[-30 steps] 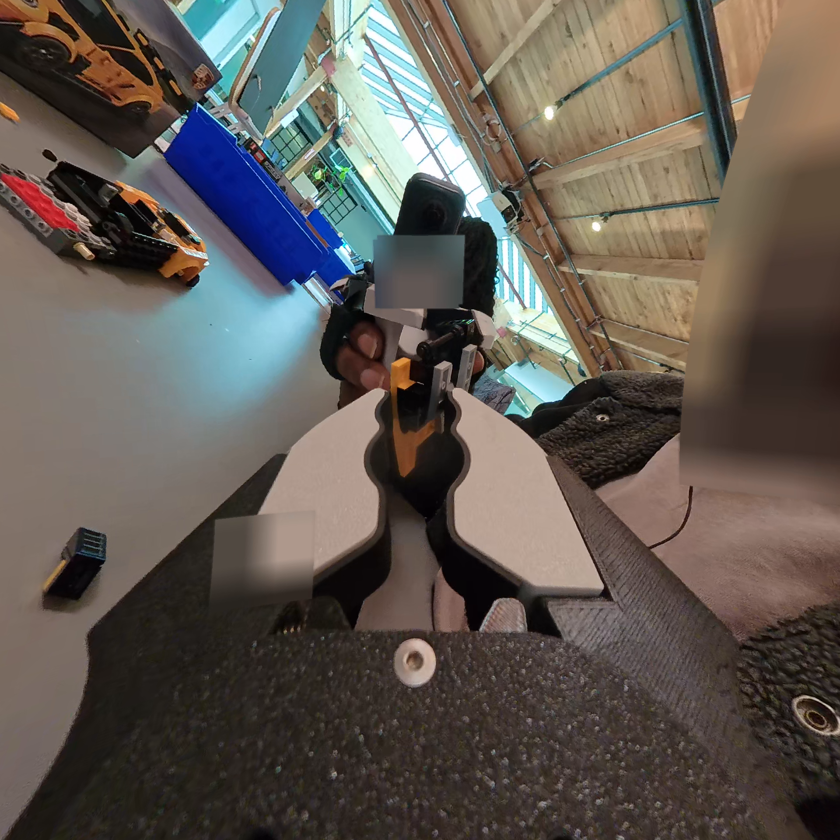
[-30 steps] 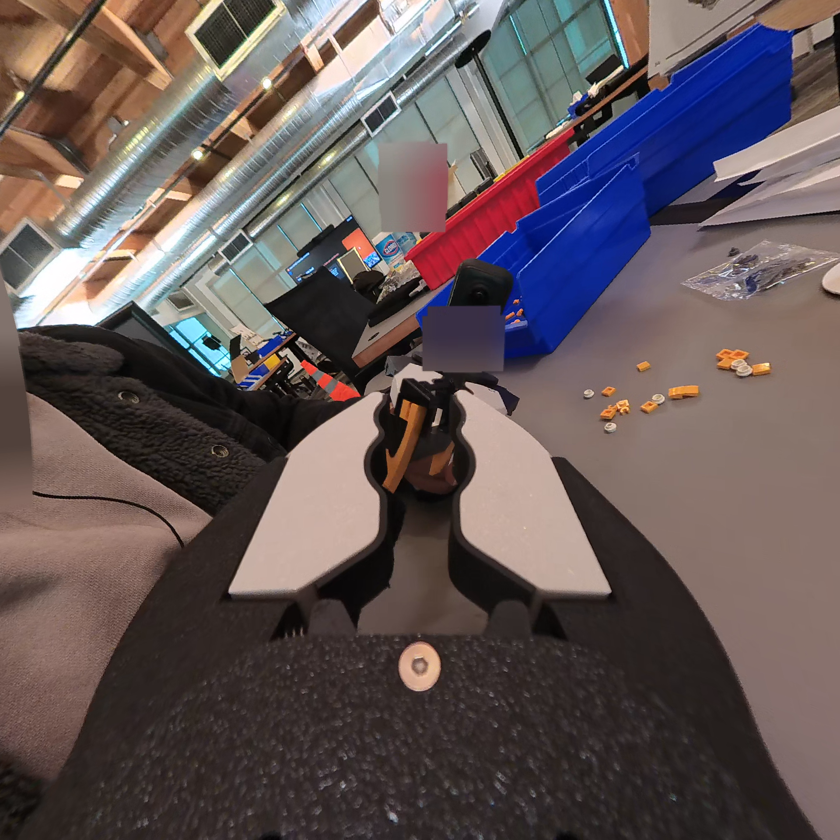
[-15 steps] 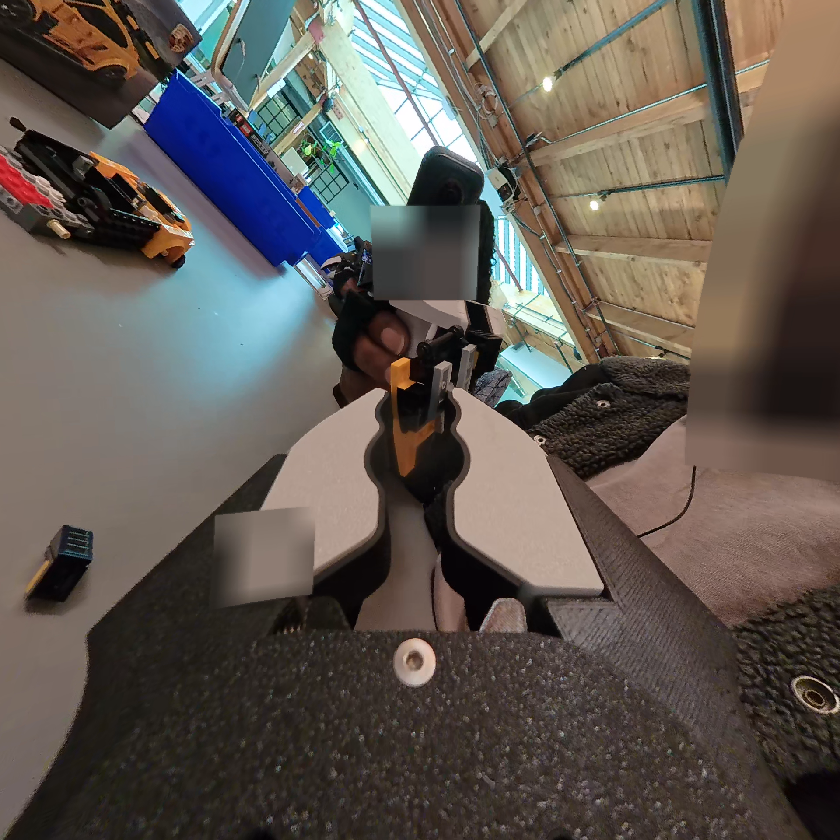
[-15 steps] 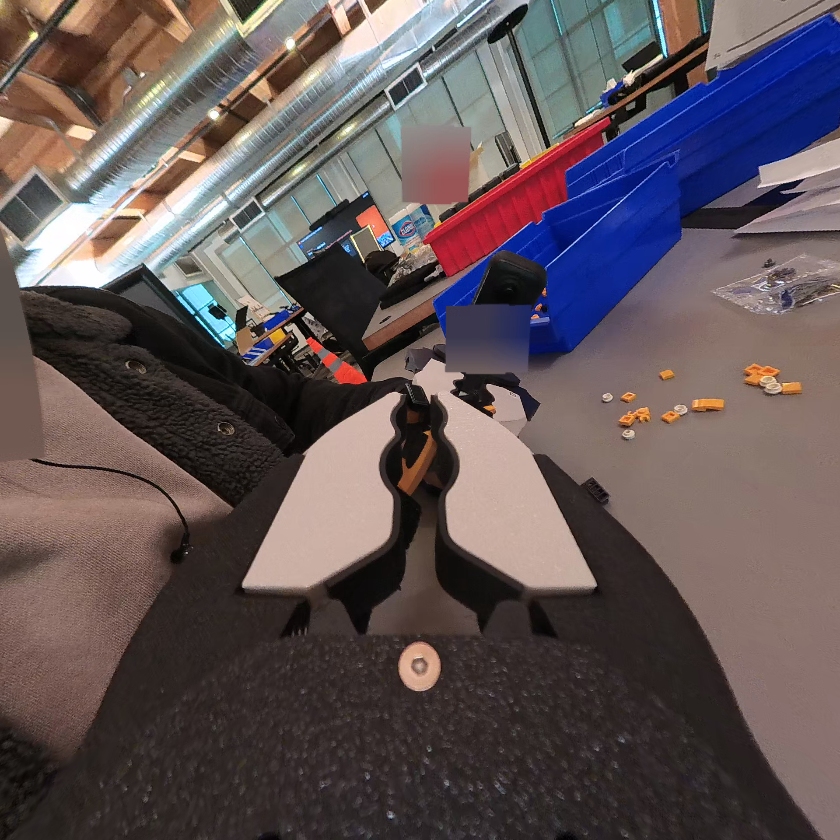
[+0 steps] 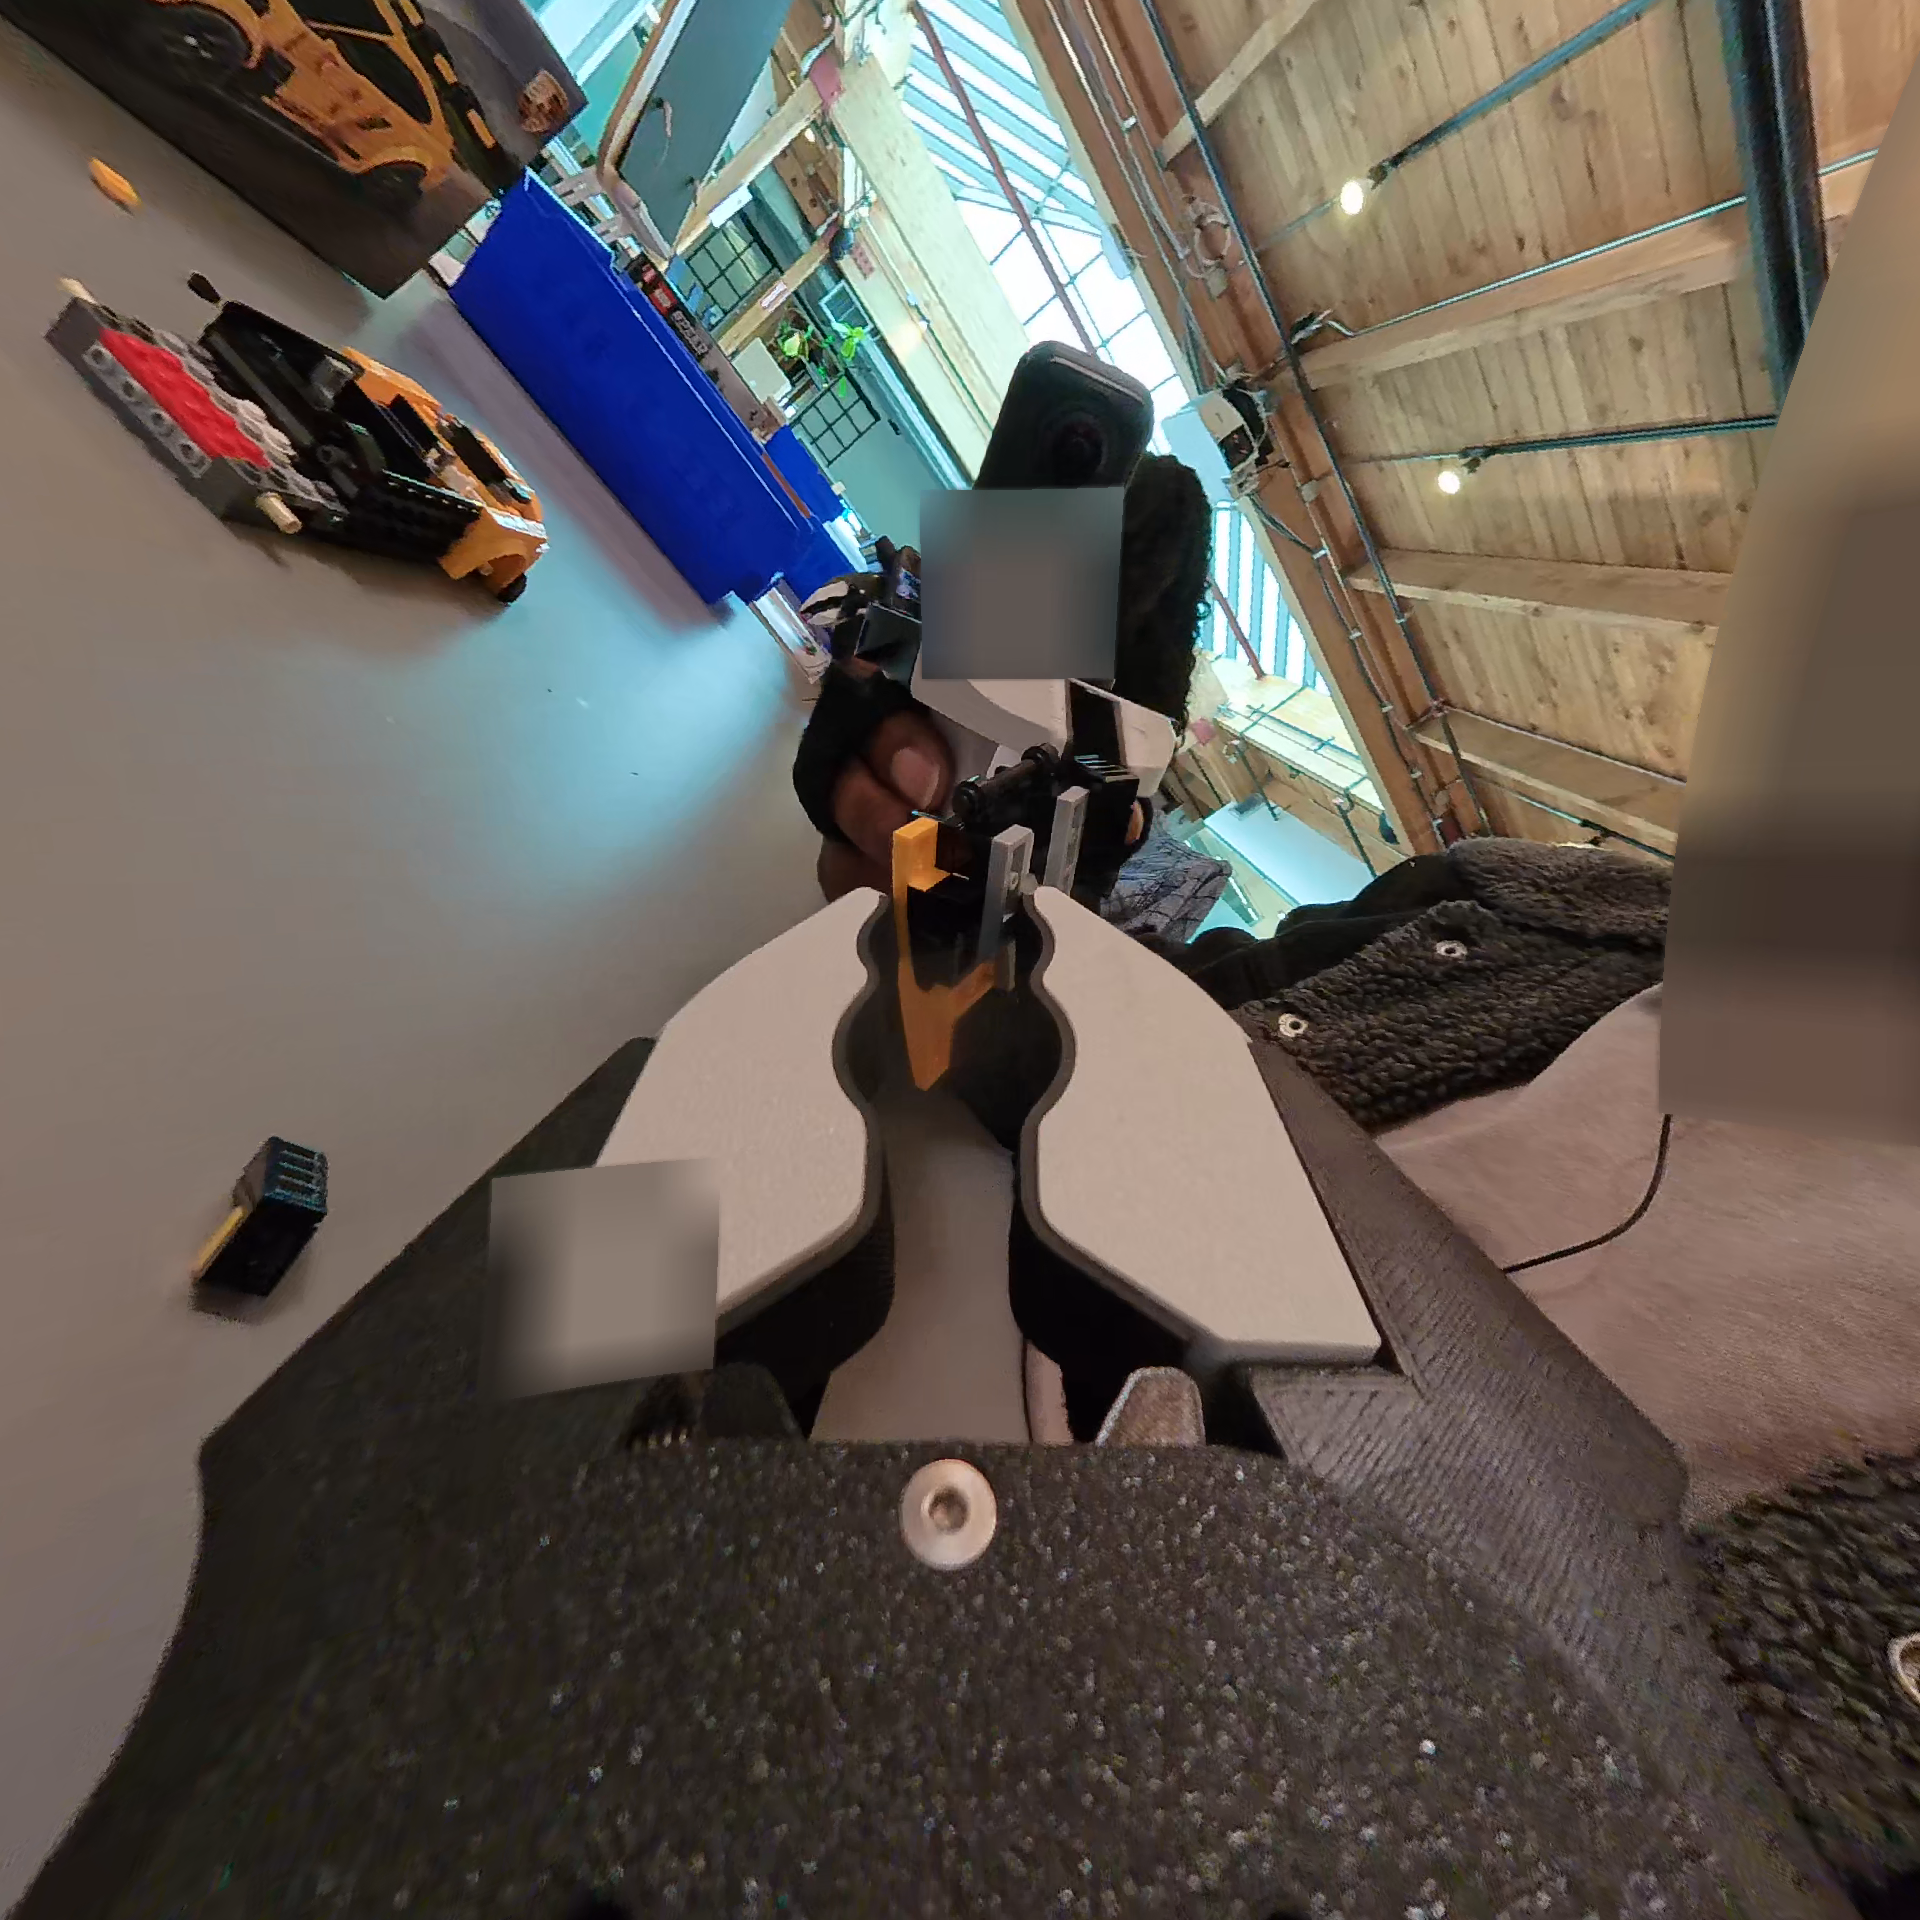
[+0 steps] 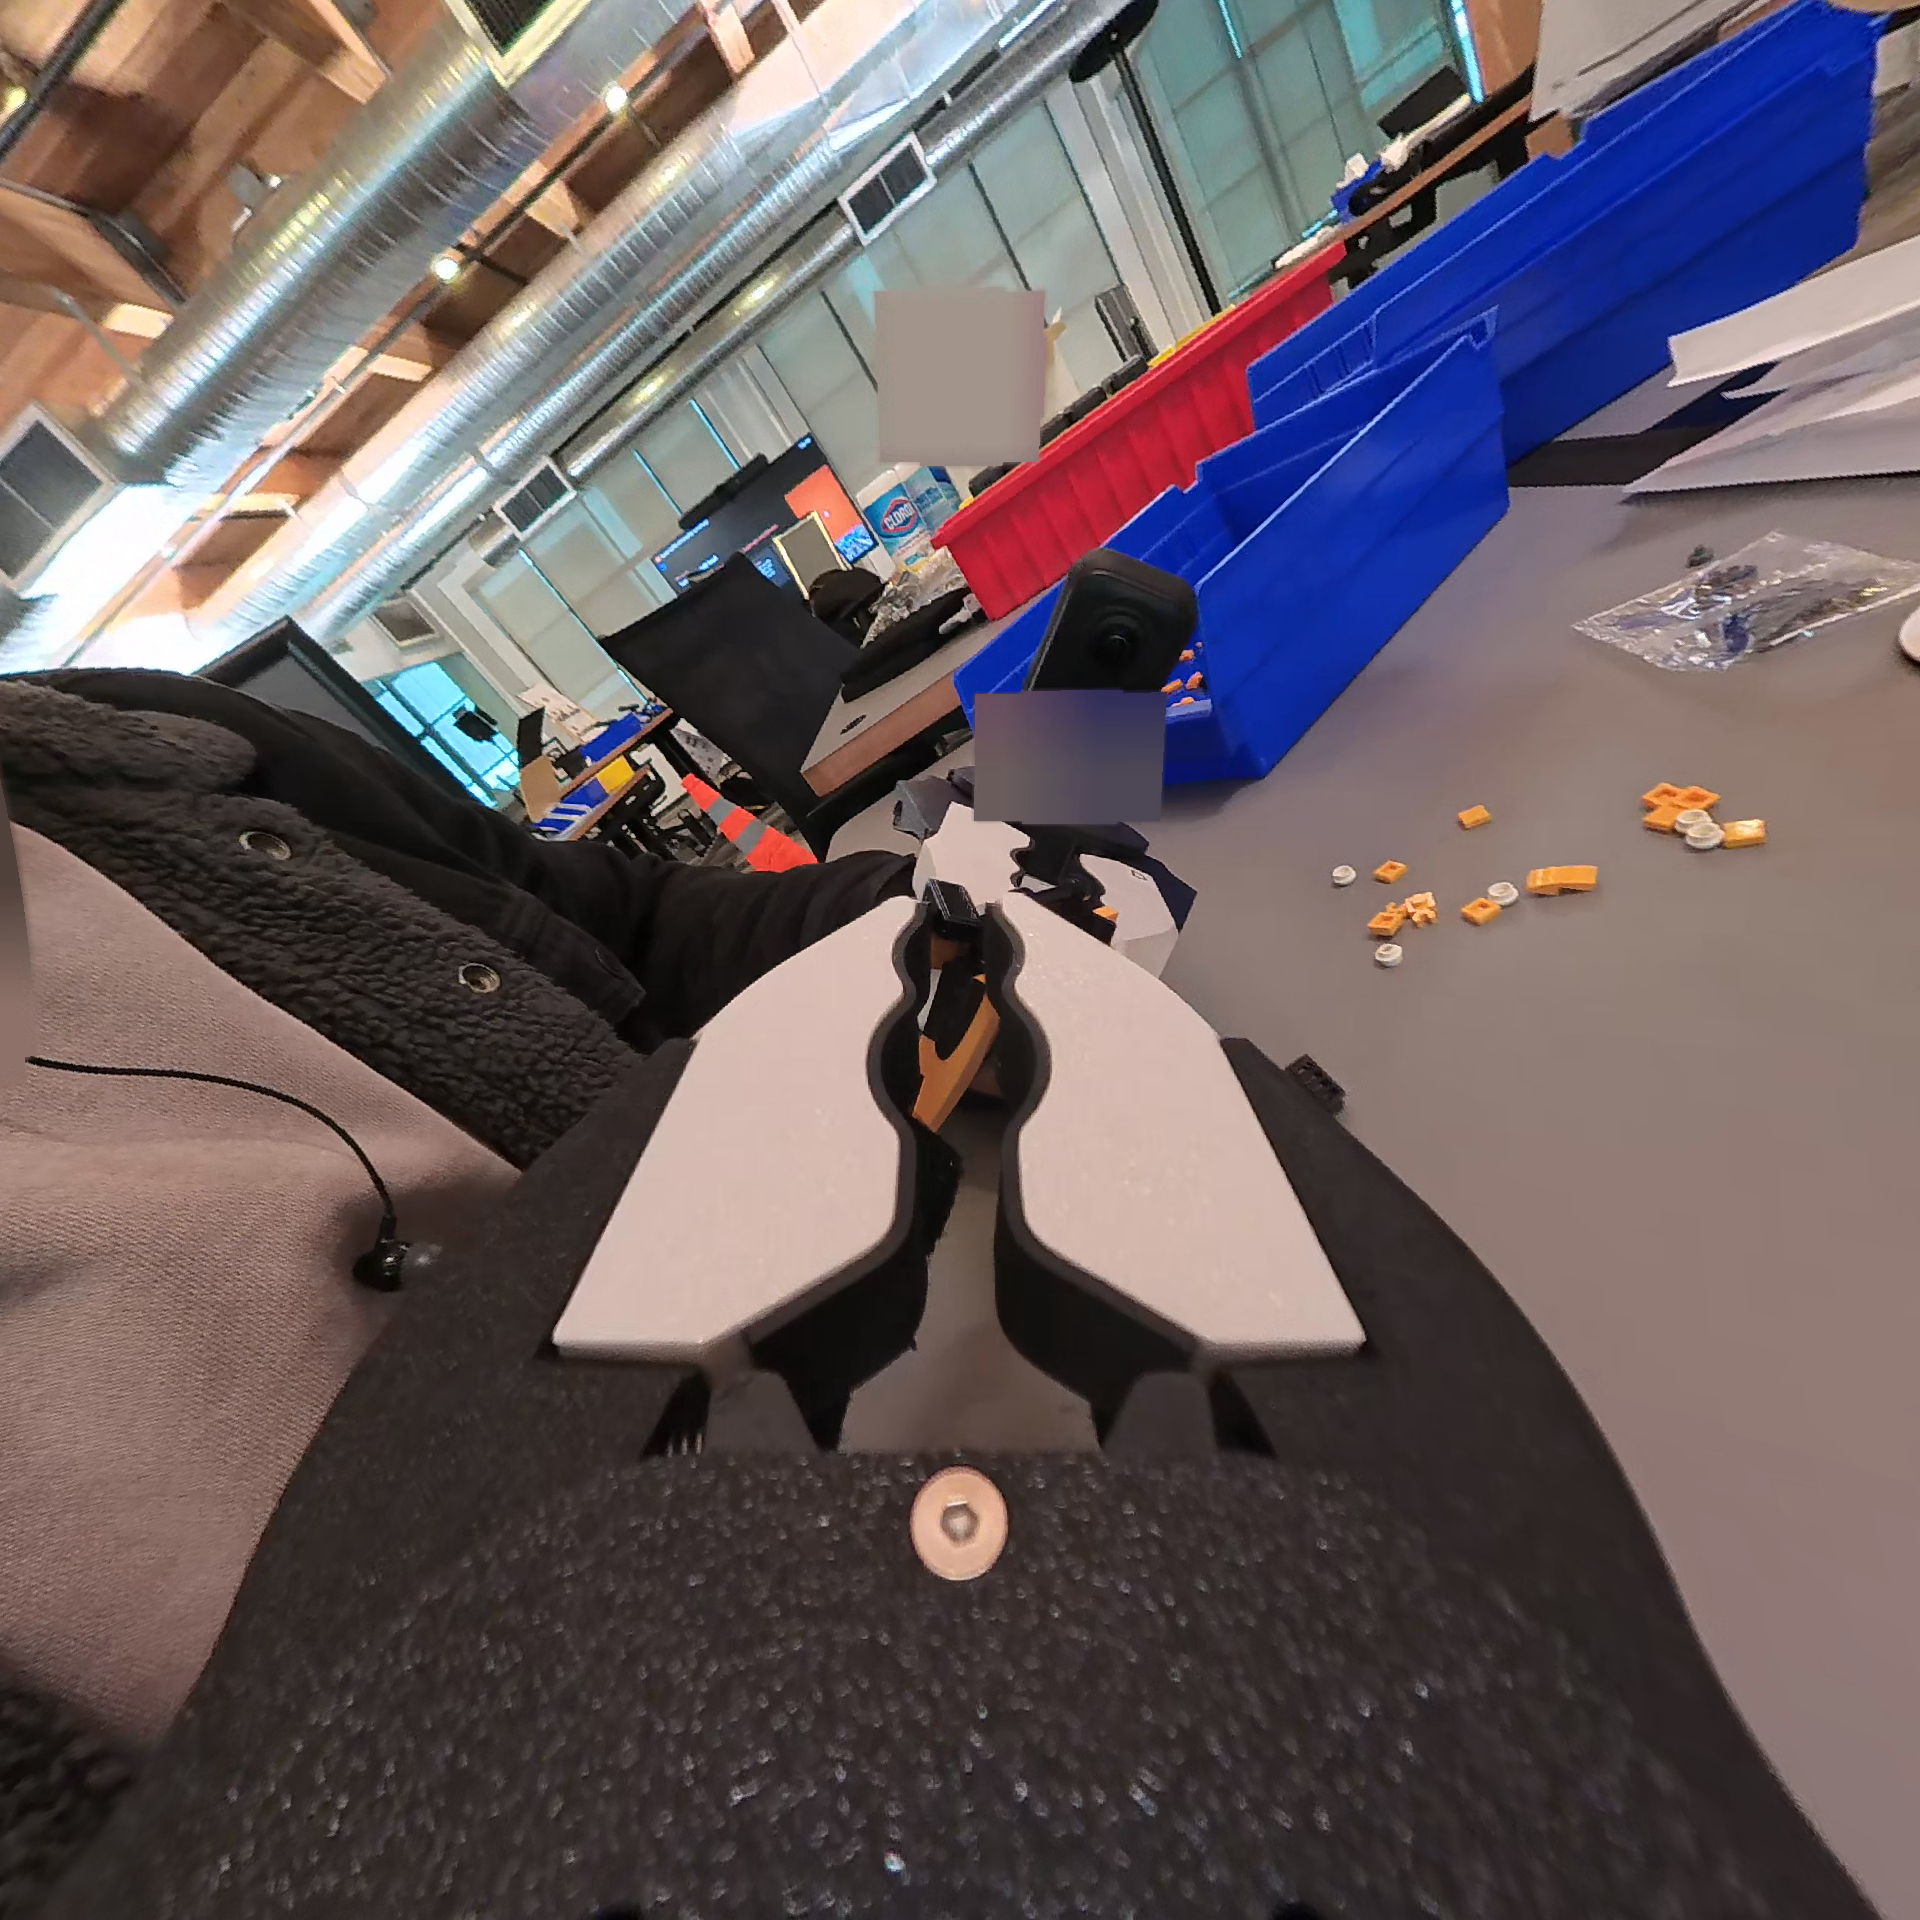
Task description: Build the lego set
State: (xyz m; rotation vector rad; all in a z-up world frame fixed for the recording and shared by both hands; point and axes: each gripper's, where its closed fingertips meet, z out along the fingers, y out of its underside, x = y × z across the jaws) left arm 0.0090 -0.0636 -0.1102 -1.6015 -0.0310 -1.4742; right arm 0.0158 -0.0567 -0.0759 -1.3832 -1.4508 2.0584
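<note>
Left gripper (image 5: 951, 914) closed on the orange-and-grey sub-assembly (image 5: 940, 977), held off the table; right gripper (image 6: 961, 920), nearly closed, pinching its black end piece (image 6: 954, 902) opposite. Pressure is best applied squarely, so studs seat without twisting; part-built car (image 5: 343, 468) lies far left

Left claw (image 5: 951, 914) grips orange lego piece (image 5: 928, 997)

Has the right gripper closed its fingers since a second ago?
Yes. The right gripper has narrowed its finger gap onto the orange lego piece, while the loose orange pieces stay on the table.
</note>
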